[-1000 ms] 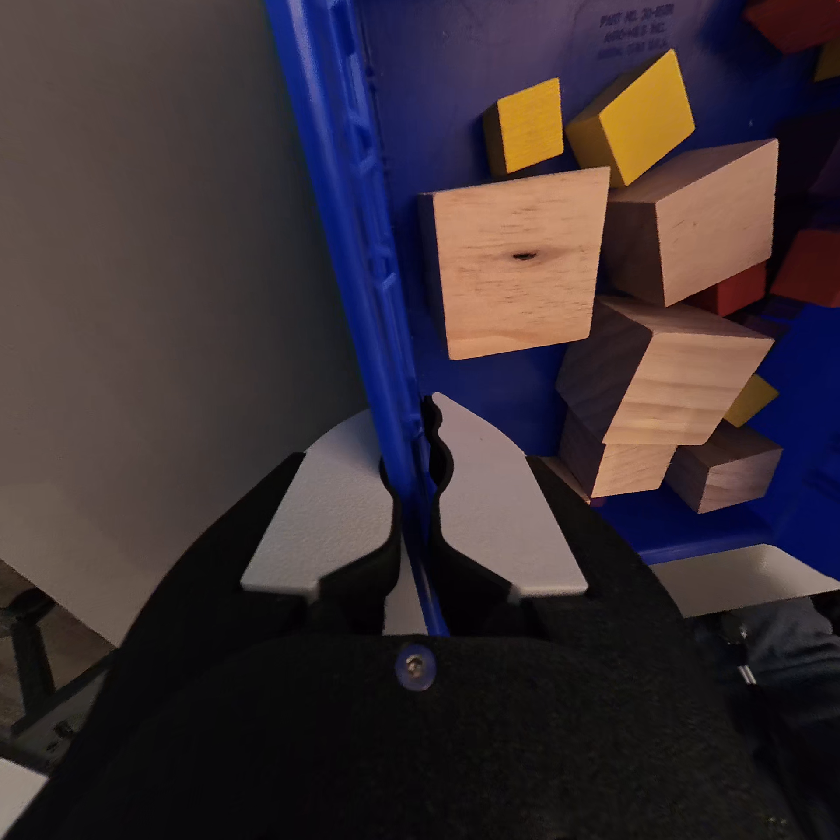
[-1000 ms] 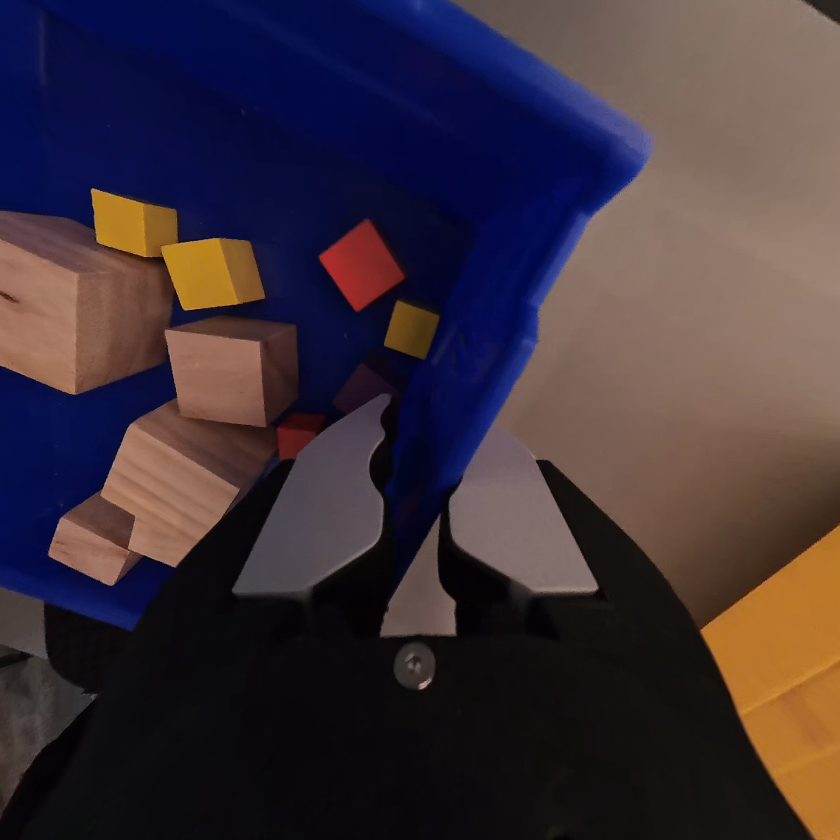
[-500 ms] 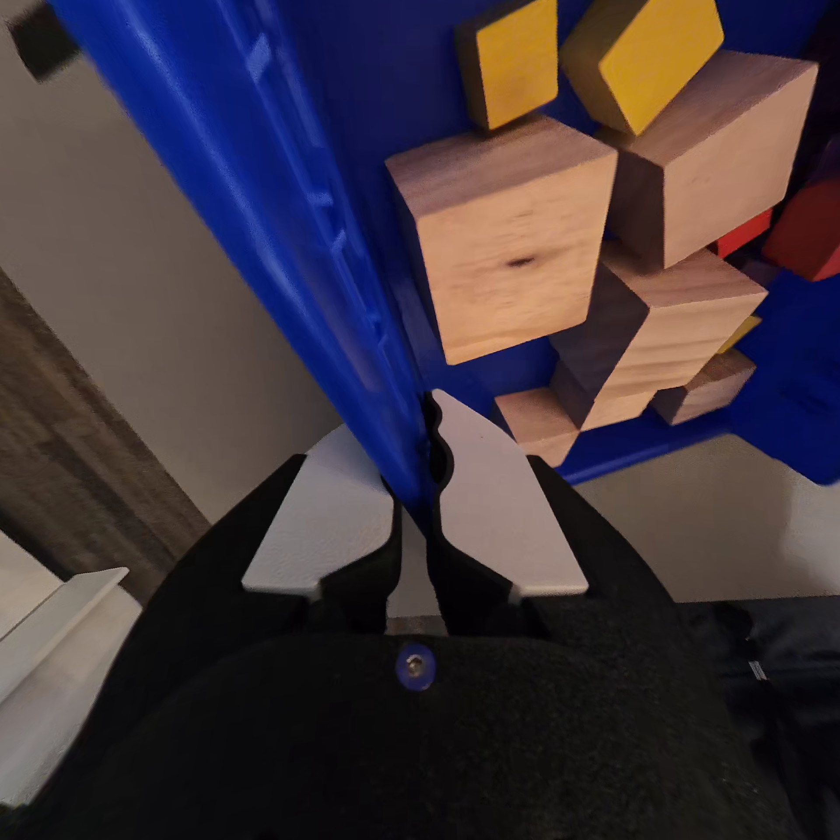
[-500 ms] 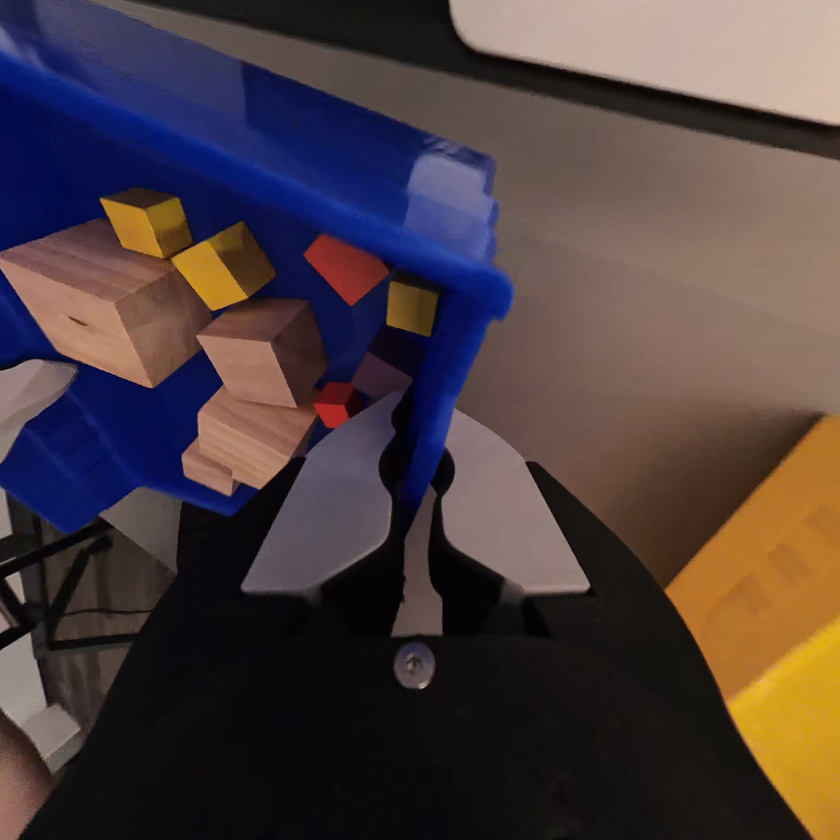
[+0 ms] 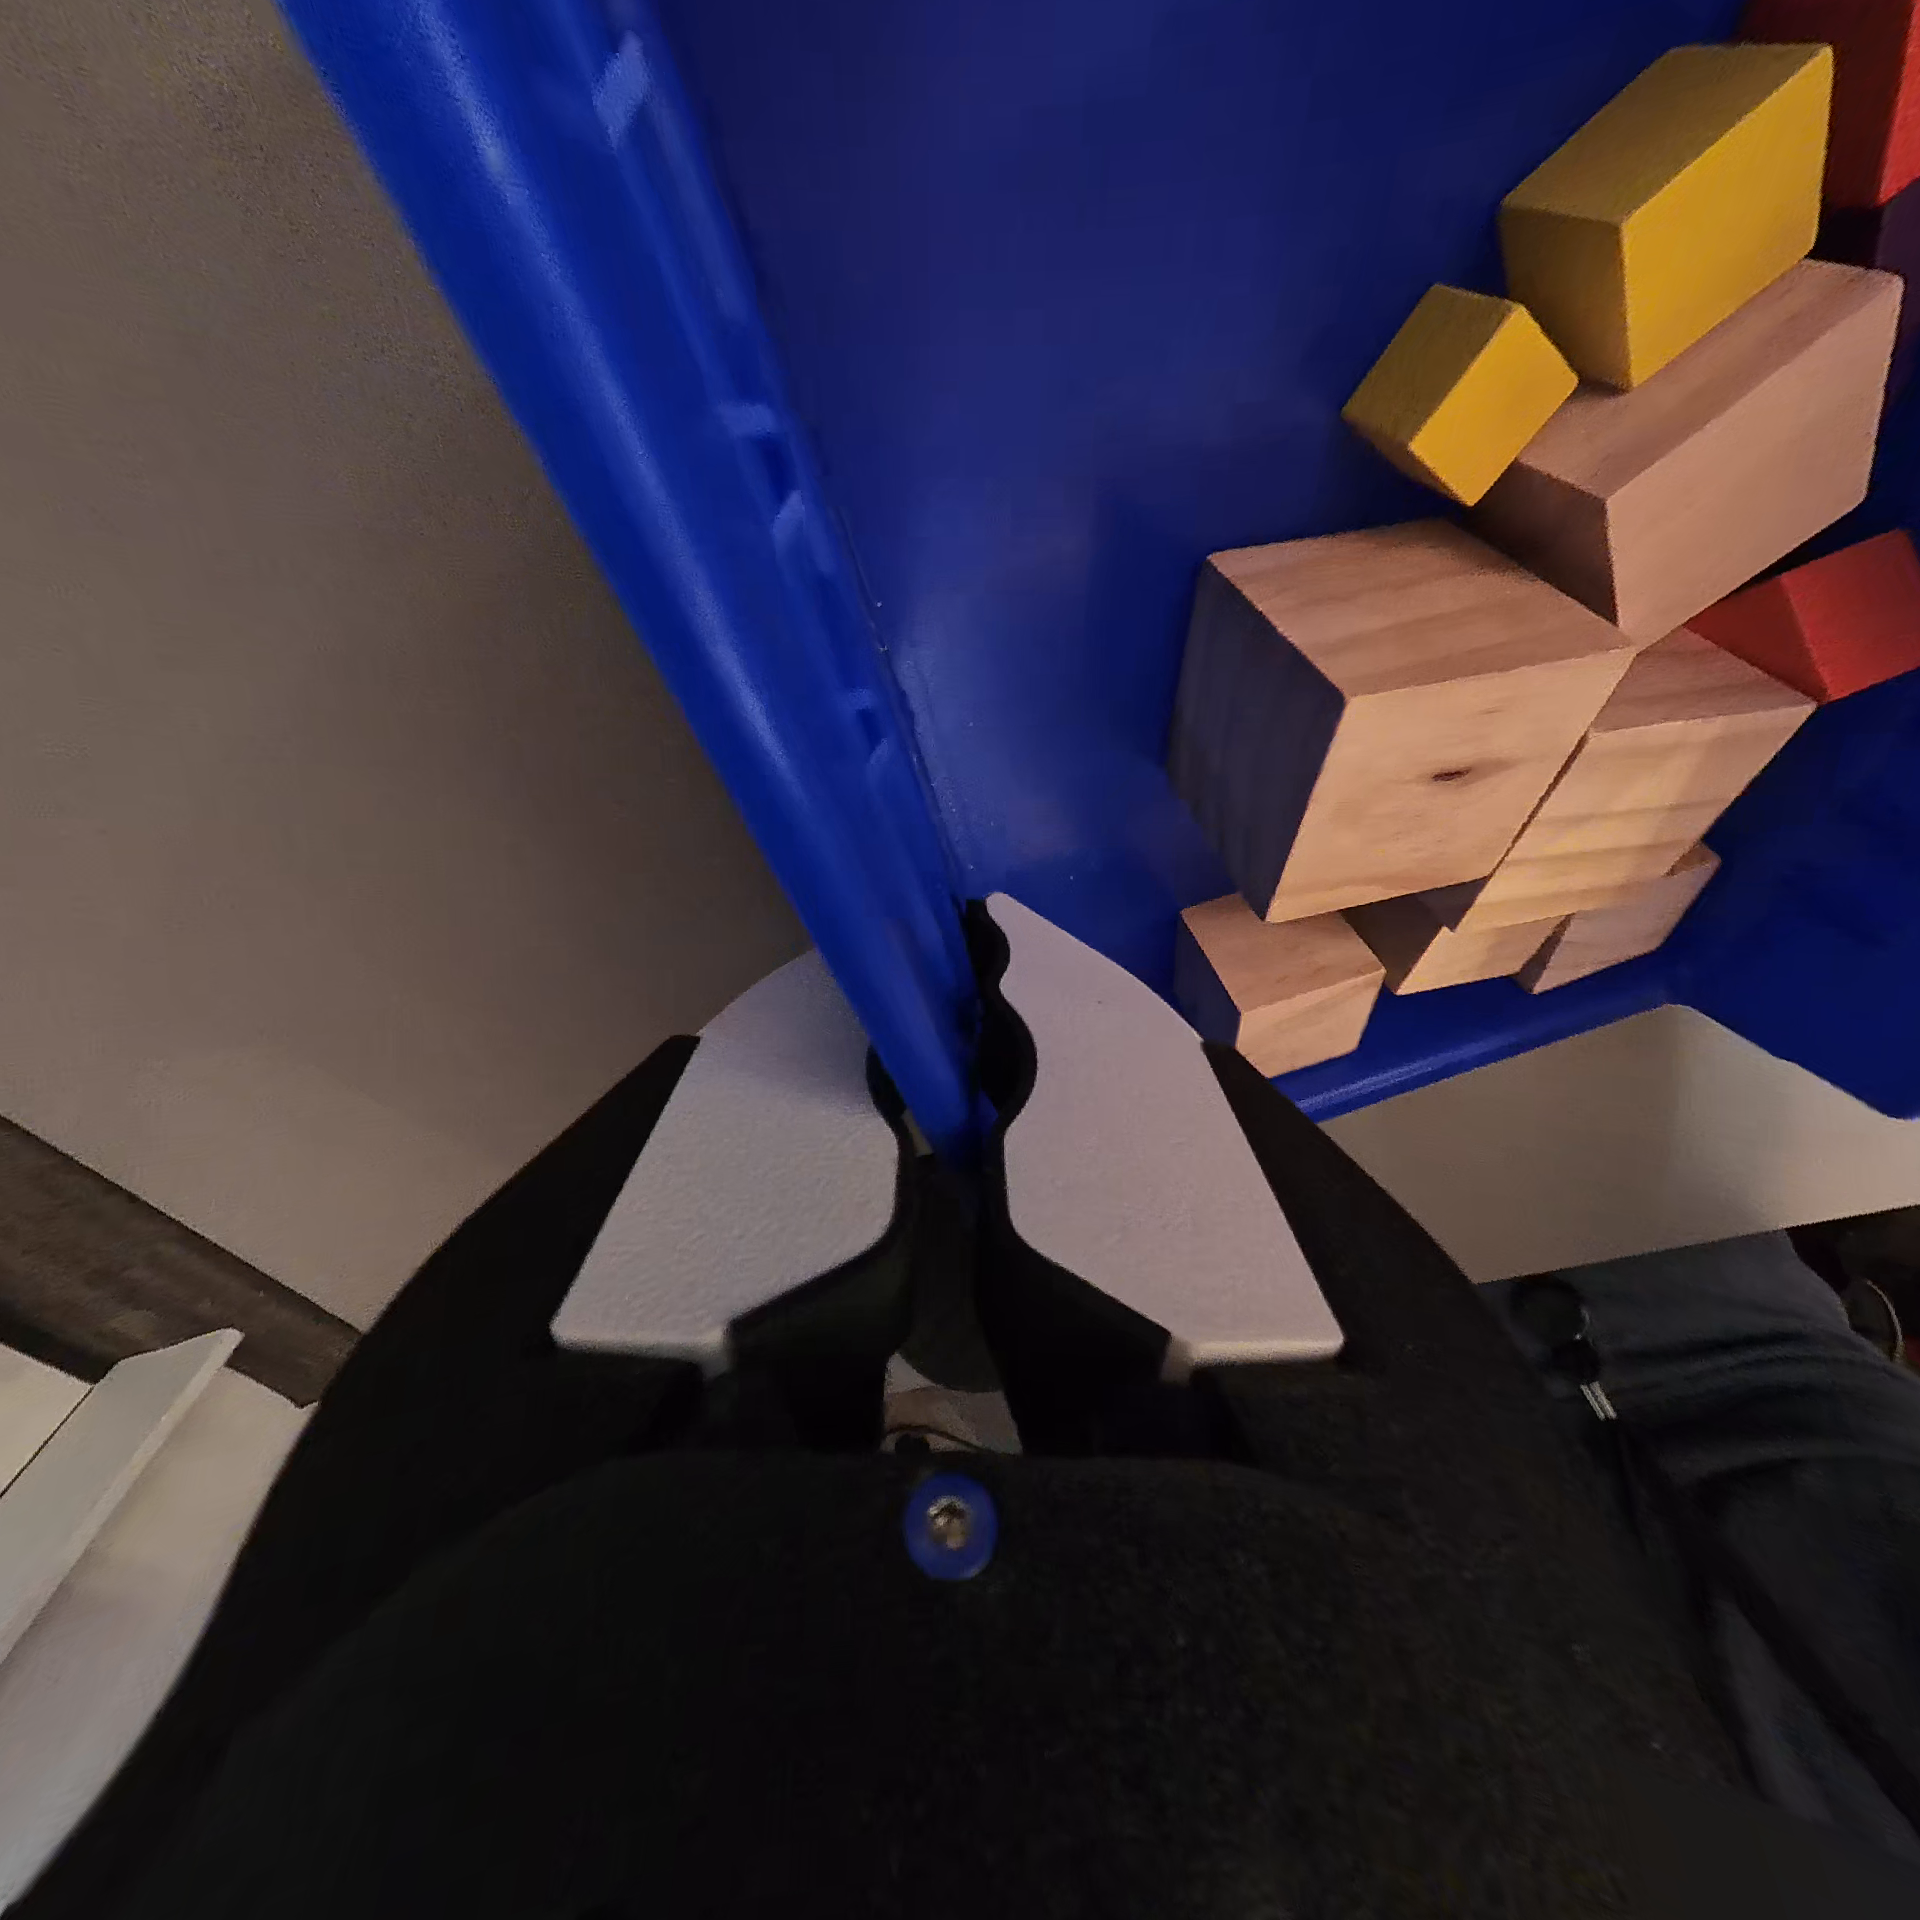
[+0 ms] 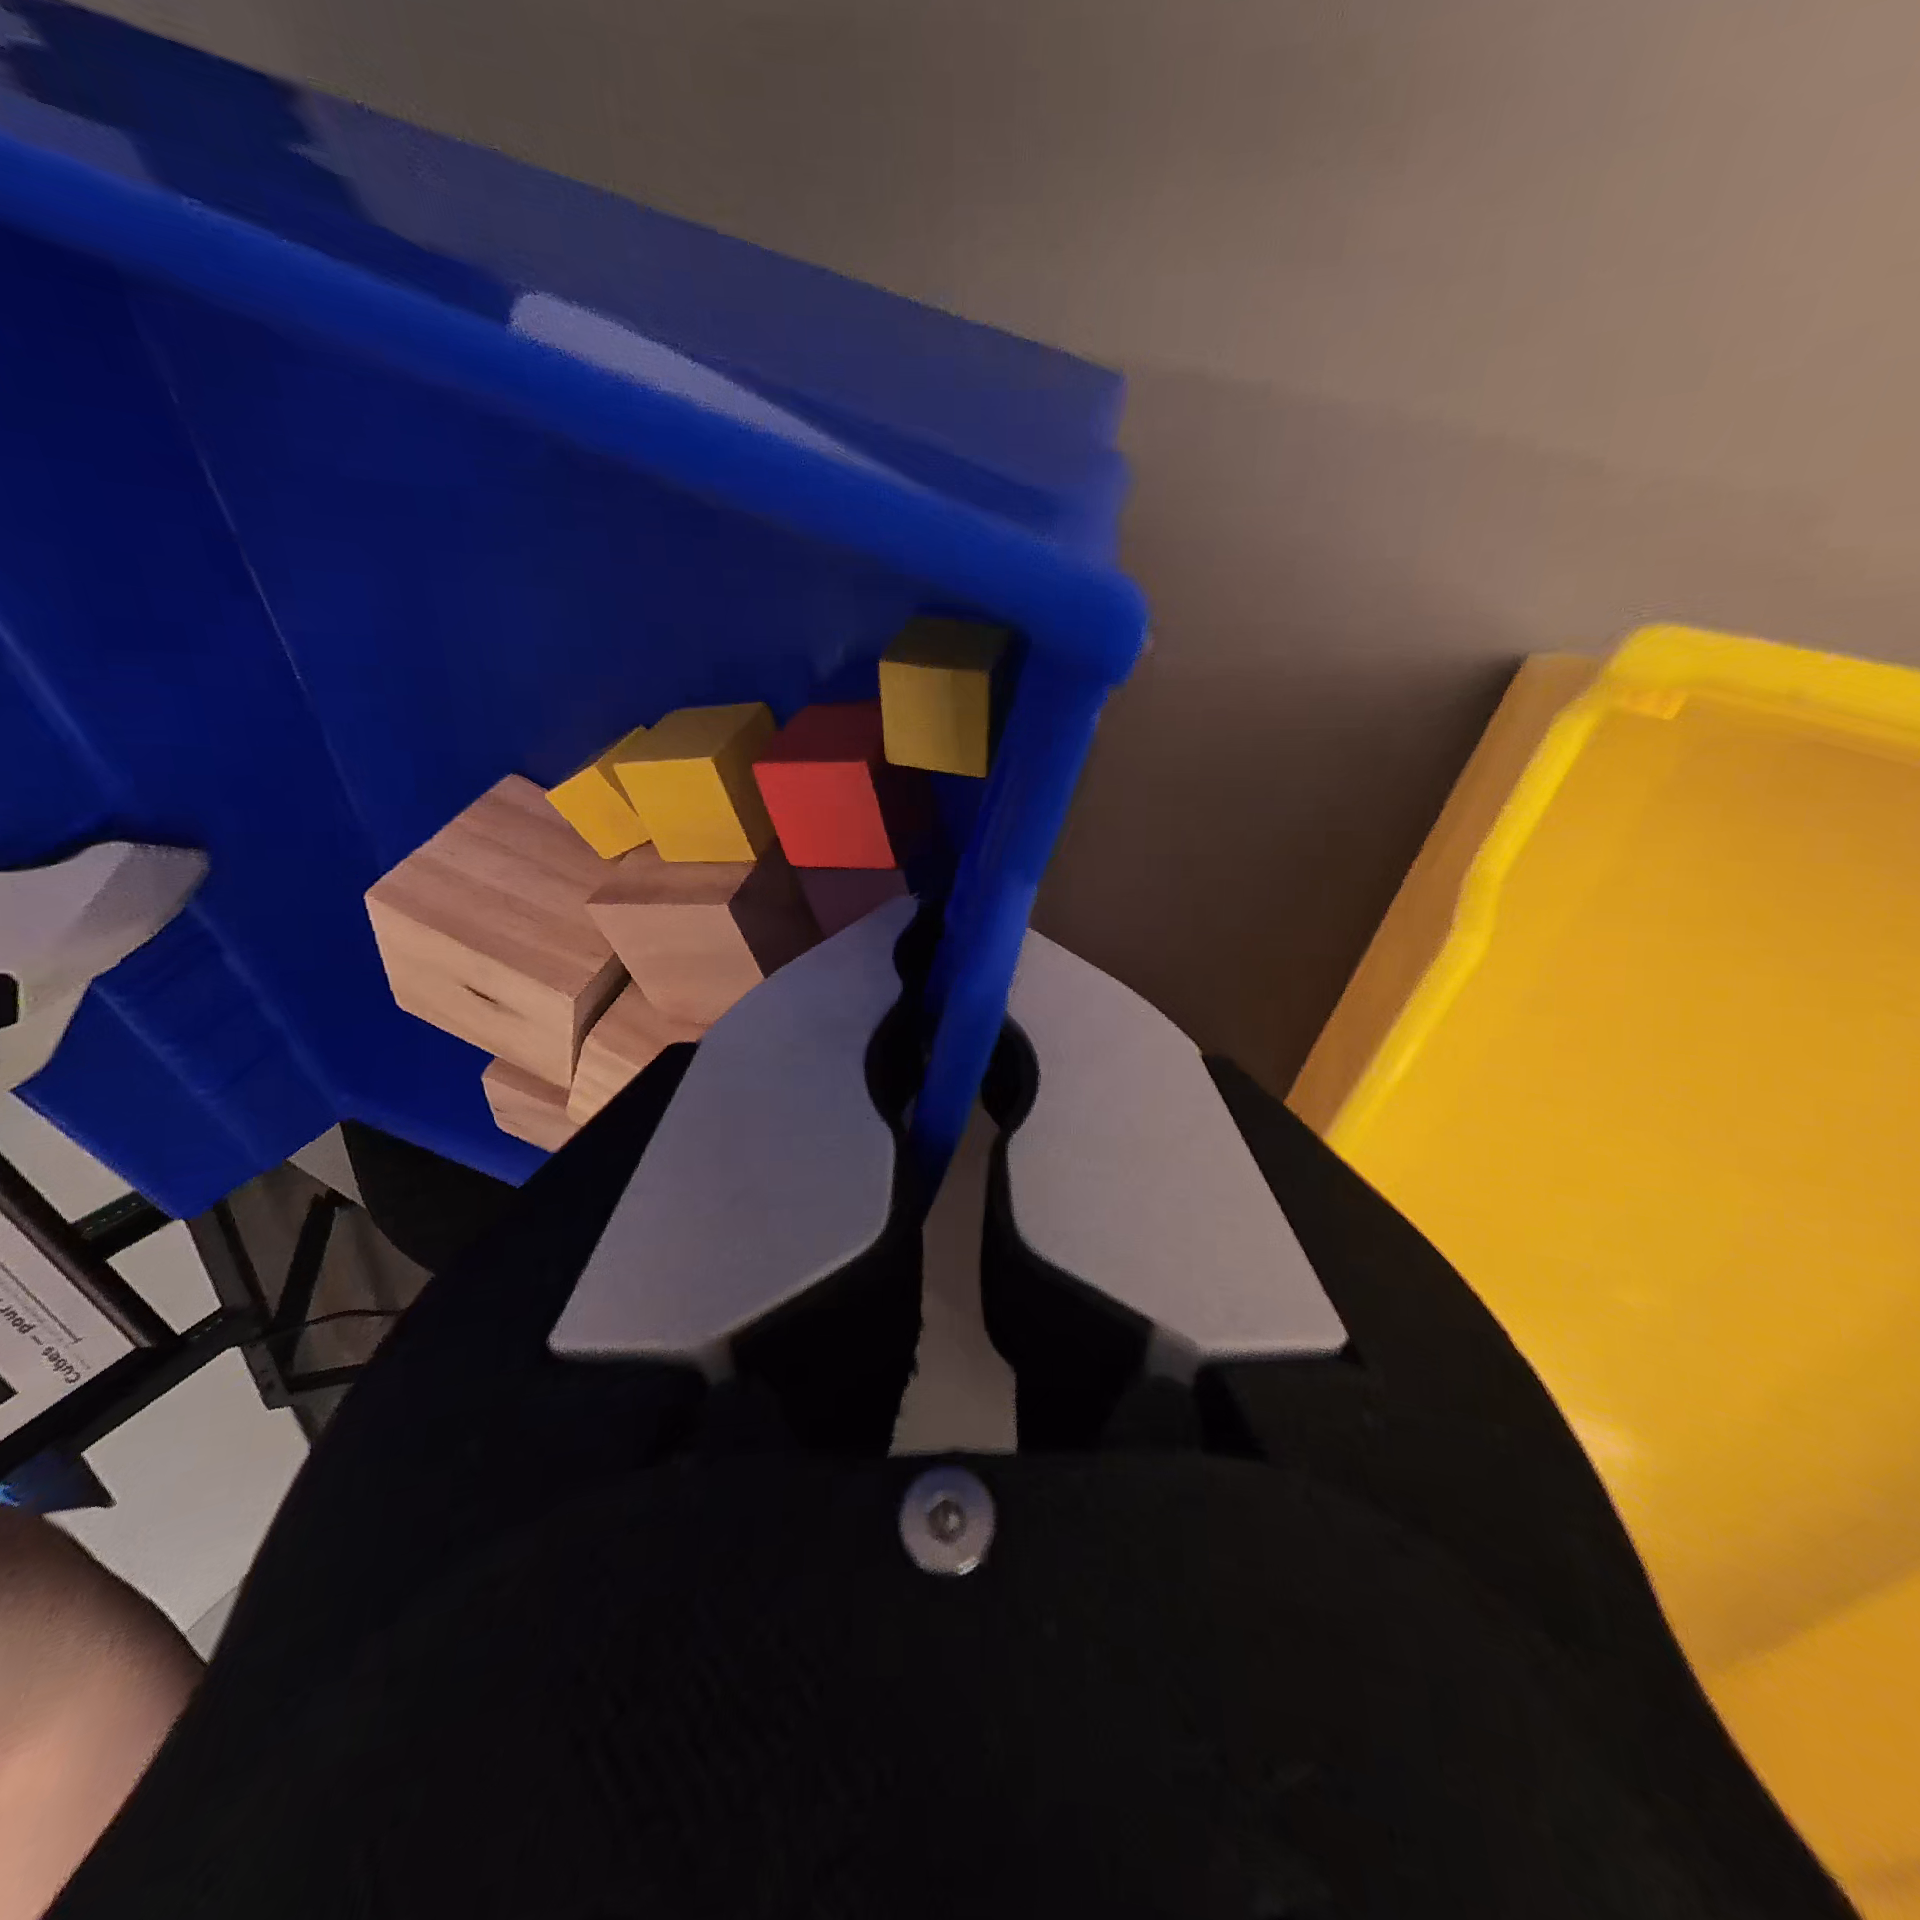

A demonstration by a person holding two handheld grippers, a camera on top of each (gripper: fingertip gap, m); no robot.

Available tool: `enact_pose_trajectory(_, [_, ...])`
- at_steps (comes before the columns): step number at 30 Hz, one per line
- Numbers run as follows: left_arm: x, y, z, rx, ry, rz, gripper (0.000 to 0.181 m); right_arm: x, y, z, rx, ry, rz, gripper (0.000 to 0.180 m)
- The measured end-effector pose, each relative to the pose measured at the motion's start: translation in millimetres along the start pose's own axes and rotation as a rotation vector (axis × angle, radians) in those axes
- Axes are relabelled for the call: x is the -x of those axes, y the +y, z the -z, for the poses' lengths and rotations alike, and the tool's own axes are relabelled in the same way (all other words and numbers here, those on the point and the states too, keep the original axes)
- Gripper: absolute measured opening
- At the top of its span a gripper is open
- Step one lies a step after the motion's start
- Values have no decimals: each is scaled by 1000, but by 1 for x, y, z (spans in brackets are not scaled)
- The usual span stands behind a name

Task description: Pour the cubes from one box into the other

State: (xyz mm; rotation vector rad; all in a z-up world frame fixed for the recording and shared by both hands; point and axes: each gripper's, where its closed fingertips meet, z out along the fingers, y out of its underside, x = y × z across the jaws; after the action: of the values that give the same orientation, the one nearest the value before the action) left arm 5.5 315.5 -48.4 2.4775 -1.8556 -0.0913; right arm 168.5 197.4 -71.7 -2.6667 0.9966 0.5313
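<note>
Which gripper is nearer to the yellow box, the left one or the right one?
Right. The right gripper clamps the blue box wall on the side next to the yellow box. The left gripper clamps the opposite wall, farther away.

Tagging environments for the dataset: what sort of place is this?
Probably an indoor lab or office workbench: a plain pale tabletop, plastic storage bins, one blue and one yellow, and a black metal stand with cables beside the table.

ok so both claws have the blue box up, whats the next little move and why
Probably carry the blue box sideways over the yellow box before tipping further. The left claw and right claw each pinch a side wall, the cubes have piled toward the right wall, and the yellow box sits off to the right, apparently empty.
</note>
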Motion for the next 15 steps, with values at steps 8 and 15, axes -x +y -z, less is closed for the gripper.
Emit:
enact_pose_trajectory(8, [8, 12, -42, 31, 80, 75, 7, -2, -2, -46, 40, 127, 57, 8])
enact_pose_trajectory(15, [14, 17, -60, -17, 177, 112, 6, 10, 0, -46, -42, 223, 182, 19])
